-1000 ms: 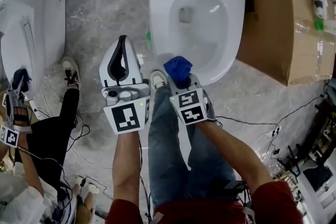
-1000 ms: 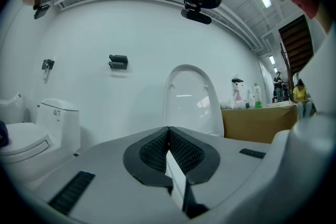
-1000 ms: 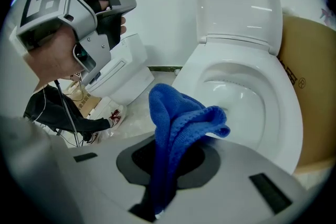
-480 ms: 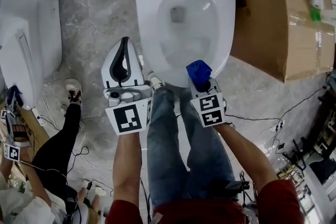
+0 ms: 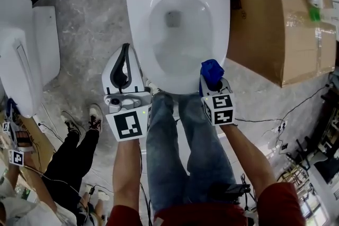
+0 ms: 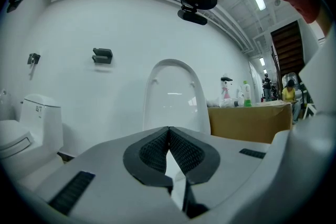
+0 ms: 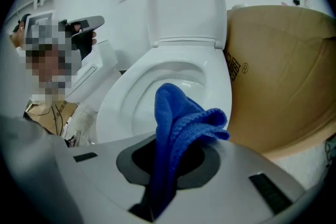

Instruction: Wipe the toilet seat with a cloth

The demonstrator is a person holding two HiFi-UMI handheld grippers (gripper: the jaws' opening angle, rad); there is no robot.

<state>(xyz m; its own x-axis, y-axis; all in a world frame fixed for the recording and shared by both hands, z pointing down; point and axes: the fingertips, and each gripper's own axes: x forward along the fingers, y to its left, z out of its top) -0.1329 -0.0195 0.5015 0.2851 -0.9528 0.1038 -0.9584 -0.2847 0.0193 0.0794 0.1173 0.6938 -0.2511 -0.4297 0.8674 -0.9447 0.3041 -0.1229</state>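
Gripping blue cloth [image 7: 178,123] in right gripper [image 7: 168,165] fingers by front-right edge of toilet seat [image 5: 137,24]; left gripper [image 6: 169,147] fingers closed on nothing. Risk of loose fold slipping out or dipping into bowl [image 5: 177,34] under drag.

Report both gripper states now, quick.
Left gripper: closed, nothing between its fingers.
Right gripper: closed on the blue cloth.

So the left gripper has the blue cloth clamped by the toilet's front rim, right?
No: the right gripper holds the blue cloth by the toilet's front rim, as the right gripper view shows. The left gripper is shut on nothing.
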